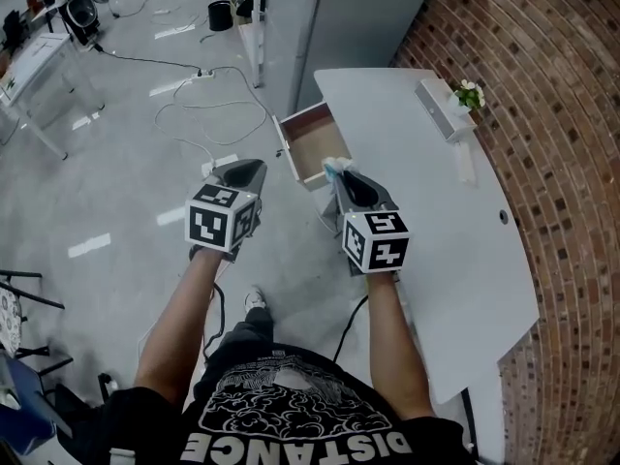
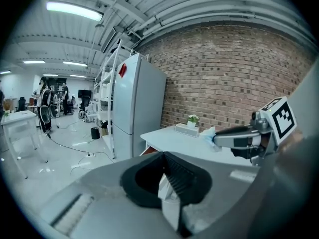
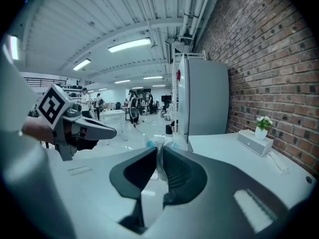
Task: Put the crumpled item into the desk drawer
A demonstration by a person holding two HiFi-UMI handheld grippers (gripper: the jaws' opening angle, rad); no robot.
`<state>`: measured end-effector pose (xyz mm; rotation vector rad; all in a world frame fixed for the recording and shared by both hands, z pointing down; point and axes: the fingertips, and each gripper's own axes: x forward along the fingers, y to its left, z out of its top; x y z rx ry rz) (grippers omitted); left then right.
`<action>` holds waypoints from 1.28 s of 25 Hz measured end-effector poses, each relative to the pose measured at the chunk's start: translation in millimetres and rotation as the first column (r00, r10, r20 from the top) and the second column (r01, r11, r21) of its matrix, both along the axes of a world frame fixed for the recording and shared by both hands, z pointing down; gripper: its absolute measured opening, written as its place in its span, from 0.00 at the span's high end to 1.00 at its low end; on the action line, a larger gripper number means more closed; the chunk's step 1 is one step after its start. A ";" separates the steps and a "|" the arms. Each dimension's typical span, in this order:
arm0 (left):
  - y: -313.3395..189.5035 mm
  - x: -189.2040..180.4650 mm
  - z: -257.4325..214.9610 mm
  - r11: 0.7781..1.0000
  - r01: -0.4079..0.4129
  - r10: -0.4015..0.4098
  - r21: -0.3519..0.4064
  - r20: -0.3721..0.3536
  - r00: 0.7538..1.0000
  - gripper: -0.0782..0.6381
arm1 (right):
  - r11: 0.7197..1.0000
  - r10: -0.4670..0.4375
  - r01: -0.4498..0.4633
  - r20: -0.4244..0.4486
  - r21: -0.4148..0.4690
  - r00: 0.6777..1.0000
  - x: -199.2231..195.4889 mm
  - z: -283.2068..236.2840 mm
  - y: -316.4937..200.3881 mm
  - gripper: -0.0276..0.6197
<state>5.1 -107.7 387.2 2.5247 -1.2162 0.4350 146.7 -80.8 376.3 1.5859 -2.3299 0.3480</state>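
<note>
My right gripper (image 1: 339,170) is shut on a pale, crumpled item (image 1: 332,166), which it holds above the near end of the open desk drawer (image 1: 312,145). In the right gripper view the crumpled item (image 3: 158,144) is pinched between the jaws of my right gripper (image 3: 160,151). The left gripper view shows that same item (image 2: 208,133) sticking out at the right gripper's tip. Over the floor left of the drawer, my left gripper (image 1: 250,169) hangs shut and empty. Its jaws (image 2: 163,154) meet with nothing between them.
The white desk (image 1: 426,211) runs along a brick wall (image 1: 552,114). A white box (image 1: 444,110) and a small potted plant (image 1: 471,93) stand at its far end. A grey fridge (image 1: 358,17) stands beyond the desk. Cables (image 1: 208,105) trail across the floor at left.
</note>
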 end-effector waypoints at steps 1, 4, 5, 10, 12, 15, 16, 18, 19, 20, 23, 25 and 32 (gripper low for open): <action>-7.4 -2.0 1.1 1.000 -0.005 0.005 -0.004 -0.003 1.000 0.89 | 1.000 0.004 -0.004 -0.002 -0.006 1.000 -2.7 1.2 -6.6 0.89; -29.2 -10.0 3.8 1.000 -0.016 0.015 -0.011 -0.015 1.000 0.89 | 1.000 0.014 -0.014 -0.009 -0.019 1.000 -12.7 4.9 -26.5 0.89; -36.6 -13.0 4.7 1.000 -0.018 0.018 -0.013 -0.018 1.000 0.89 | 1.000 0.015 -0.016 -0.012 -0.021 1.000 -16.3 5.4 -33.0 0.89; -65.9 -24.7 12.9 0.999 -0.040 0.040 -0.028 -0.026 0.999 0.89 | 0.999 0.033 -0.034 -0.026 -0.033 0.999 -30.4 10.3 -60.0 0.89; -75.7 -29.4 15.4 0.998 -0.047 0.046 -0.032 -0.031 0.998 0.89 | 0.999 0.035 -0.037 -0.033 -0.040 0.999 -36.4 13.2 -69.1 0.89; -89.8 -34.3 17.3 0.998 -0.052 0.051 -0.037 -0.037 0.998 0.89 | 0.998 0.039 -0.040 -0.039 -0.046 0.998 -42.5 14.8 -81.5 0.89; -94.1 -35.2 17.1 0.998 -0.055 0.053 -0.038 -0.038 0.998 0.89 | 0.998 0.040 -0.042 -0.040 -0.047 0.998 -44.0 14.6 -85.6 0.89; -100.6 -36.8 16.7 0.997 -0.062 0.060 -0.037 -0.040 0.997 0.89 | 0.998 0.042 -0.044 -0.041 -0.048 0.998 -47.3 14.6 -93.1 0.89; -103.1 -38.6 17.3 0.997 -0.064 0.062 -0.037 -0.040 0.997 0.89 | 0.998 0.041 -0.043 -0.041 -0.050 0.998 -49.7 15.2 -96.4 0.89; -105.6 -41.5 18.4 0.997 -0.063 0.061 -0.039 -0.040 0.997 0.89 | 0.998 0.040 -0.042 -0.042 -0.051 0.998 -52.6 16.2 -99.6 0.89; -115.3 -52.2 21.4 0.998 -0.050 0.048 -0.046 -0.047 0.998 0.89 | 0.998 0.033 -0.036 -0.047 -0.051 0.998 -60.5 17.0 -108.3 0.89; -119.6 -55.7 21.3 0.998 -0.047 0.045 -0.047 -0.049 0.998 0.89 | 0.998 0.036 -0.038 -0.049 -0.050 0.998 -62.1 16.5 -112.1 0.89; -123.8 -63.6 22.6 0.998 -0.050 0.048 -0.047 -0.048 0.998 0.89 | 0.998 0.037 -0.040 -0.045 -0.052 0.998 -69.2 18.4 -120.0 0.89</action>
